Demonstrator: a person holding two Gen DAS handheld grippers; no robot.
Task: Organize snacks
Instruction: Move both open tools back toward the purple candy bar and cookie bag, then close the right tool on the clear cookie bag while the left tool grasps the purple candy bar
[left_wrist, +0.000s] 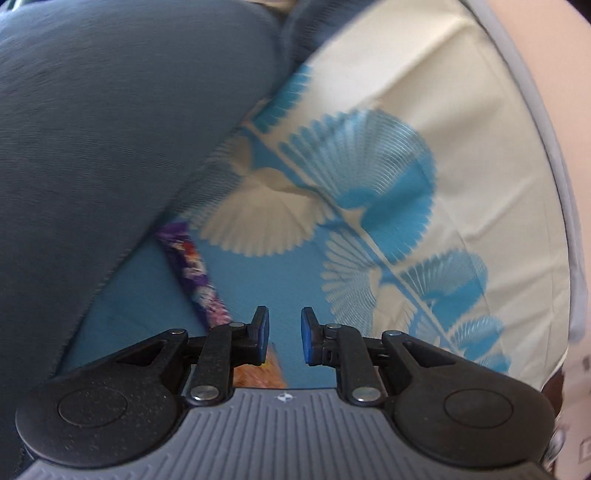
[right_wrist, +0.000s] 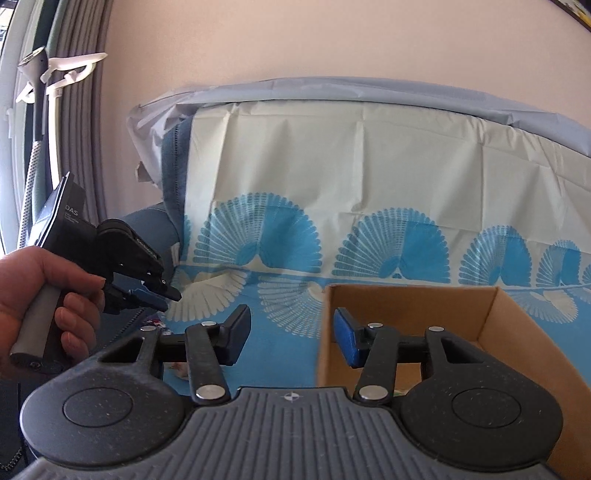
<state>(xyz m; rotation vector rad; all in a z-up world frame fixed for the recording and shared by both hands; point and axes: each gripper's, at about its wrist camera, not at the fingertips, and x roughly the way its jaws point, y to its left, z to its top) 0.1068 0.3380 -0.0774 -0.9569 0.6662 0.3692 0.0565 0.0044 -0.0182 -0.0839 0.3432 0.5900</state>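
Both hand-held grippers empty over the blue-and-cream fan-patterned cloth (right_wrist: 369, 177).
Left hand-held gripper (left_wrist: 283, 338) narrowly parted; right hand-held gripper (right_wrist: 291, 338) half open, open brown cardboard box (right_wrist: 517, 332) ahead-right.

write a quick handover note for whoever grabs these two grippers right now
Left gripper: jaws a narrow gap apart, nothing between them, over the blue patterned cloth. A purple snack packet and an orange one lie just left of it.
Right gripper: open, empty, at the near left corner of the cardboard box.
Done: cannot tell; most of the box's inside is hidden.
Left: pick up both packets and put them in the box.
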